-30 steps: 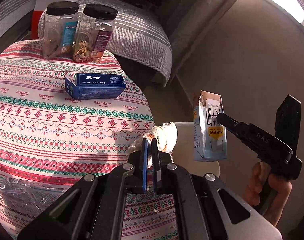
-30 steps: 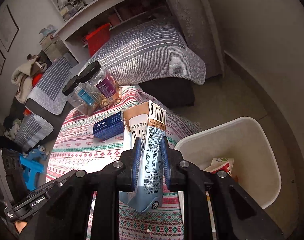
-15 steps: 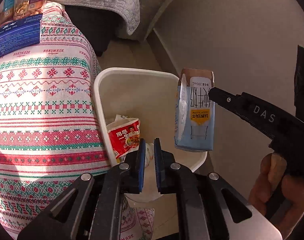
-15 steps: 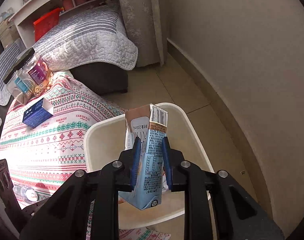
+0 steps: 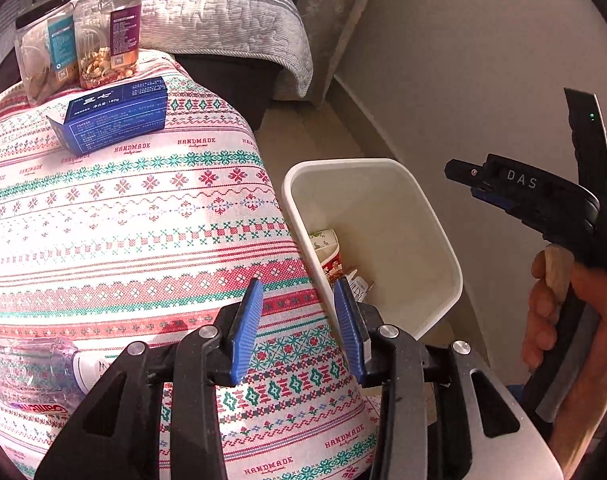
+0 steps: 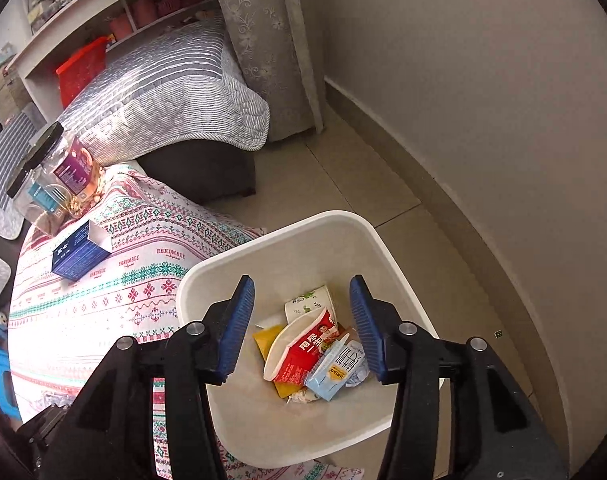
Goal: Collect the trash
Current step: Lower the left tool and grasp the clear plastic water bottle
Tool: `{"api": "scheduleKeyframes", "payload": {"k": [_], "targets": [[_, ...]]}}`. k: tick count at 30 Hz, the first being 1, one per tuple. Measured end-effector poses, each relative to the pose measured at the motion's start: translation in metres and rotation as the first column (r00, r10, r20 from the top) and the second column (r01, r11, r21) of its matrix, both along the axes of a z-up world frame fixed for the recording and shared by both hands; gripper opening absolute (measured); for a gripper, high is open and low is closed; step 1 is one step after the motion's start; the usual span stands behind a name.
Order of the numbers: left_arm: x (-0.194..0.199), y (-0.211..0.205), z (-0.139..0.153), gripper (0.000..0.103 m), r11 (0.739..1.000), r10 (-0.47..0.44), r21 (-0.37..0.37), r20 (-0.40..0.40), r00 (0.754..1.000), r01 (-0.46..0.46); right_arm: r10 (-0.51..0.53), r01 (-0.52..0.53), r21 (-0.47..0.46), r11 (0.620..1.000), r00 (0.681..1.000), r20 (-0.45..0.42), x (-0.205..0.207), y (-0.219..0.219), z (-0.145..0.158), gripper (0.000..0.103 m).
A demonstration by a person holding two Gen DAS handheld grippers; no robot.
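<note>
**Carton dropped, both jaws spread over the bin**

Gone from the right gripper [image 6: 301, 322] is the pale blue milk carton [image 6: 335, 372] it pinched a second ago; the carton now lies in the white bin [image 6: 223, 264], below and between those jaws, which have just been opening and stand spread with nothing between them. Beside the carton in the bin lie a red-and-white wrapper [image 6: 303, 348], a yellow packet [image 6: 265, 340] and a small paper cup [image 6: 309, 300], all straight ahead of the right jaws.

On the other side, the left gripper [image 5: 299, 320] has also just been opening: its blue pads are apart and hold nothing, where earlier a crumpled wad sat between them. These jaws hang over the edge of the bench [image 5: 123, 220], covered in a patterned cloth, with the bin [image 5: 443, 264] just to their right. Ahead and to the left of them a blue box [image 5: 115, 118] lies on the cloth, and beyond it stand two clear jars [image 5: 75, 40] with black lids. Close to the left of the jaws lies a clear plastic bottle [image 5: 27, 372]. Far right, a hand [image 5: 559, 308] grips the handle of the other tool.
</note>
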State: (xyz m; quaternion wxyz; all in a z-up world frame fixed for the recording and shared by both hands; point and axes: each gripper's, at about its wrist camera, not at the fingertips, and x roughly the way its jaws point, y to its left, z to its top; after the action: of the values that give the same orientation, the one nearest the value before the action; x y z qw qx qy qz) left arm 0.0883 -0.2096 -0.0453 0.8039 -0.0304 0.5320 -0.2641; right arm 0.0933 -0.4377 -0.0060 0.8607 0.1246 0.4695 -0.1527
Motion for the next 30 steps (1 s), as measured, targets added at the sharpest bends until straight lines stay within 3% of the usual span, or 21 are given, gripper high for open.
{"api": "scheduleKeyframes", "payload": {"k": [3, 9, 11, 15, 19, 22, 25, 30], "targets": [[0.0, 0.023, 0.005, 0.039, 0.999, -0.009, 0.047, 0.004, 1.0, 0.009, 0.006, -0.006, -0.003, 1.0, 1.0, -0.002, 0.002, 0.005, -0.001, 0.055], [-0.006, 0.069, 0.013, 0.057, 0.98, -0.071, 0.188, 0.003, 0.998, 0.069, 0.037, -0.037, -0.012, 0.999, 0.999, 0.002, 0.007, 0.016, 0.0, 0.064], [-0.008, 0.088, 0.02, 0.073, 0.965, -0.081, 0.25, 0.019, 0.997, 0.074, 0.05, -0.05, -0.02, 0.999, 0.999, 0.003, 0.007, 0.021, 0.0, 0.065], [-0.012, 0.123, 0.027, 0.082, 0.916, -0.132, 0.391, 0.089, 0.987, 0.087, 0.074, -0.074, -0.032, 0.997, 0.997, 0.005, 0.01, 0.032, 0.002, 0.072], [-0.027, 0.144, 0.03, 0.085, 0.879, -0.235, 0.442, 0.078, 0.969, 0.178, 0.119, -0.119, -0.021, 0.993, 0.993, 0.007, 0.012, 0.054, 0.001, 0.09], [-0.037, 0.148, 0.025, 0.085, 0.858, -0.309, 0.45, 0.062, 0.949, 0.25, 0.231, -0.231, 0.052, 0.971, 0.973, 0.008, 0.015, 0.083, -0.003, 0.092], [-0.046, 0.146, 0.009, 0.085, 0.81, -0.38, 0.505, 0.067, 0.923, 0.297, 0.336, -0.335, 0.1, 0.937, 0.942, 0.012, 0.017, 0.114, -0.006, 0.094], [-0.049, 0.154, -0.021, 0.085, 0.738, -0.443, 0.58, 0.029, 0.896, 0.346, 0.379, -0.378, 0.053, 0.924, 0.925, 0.0, 0.016, 0.137, -0.009, 0.094]]}}
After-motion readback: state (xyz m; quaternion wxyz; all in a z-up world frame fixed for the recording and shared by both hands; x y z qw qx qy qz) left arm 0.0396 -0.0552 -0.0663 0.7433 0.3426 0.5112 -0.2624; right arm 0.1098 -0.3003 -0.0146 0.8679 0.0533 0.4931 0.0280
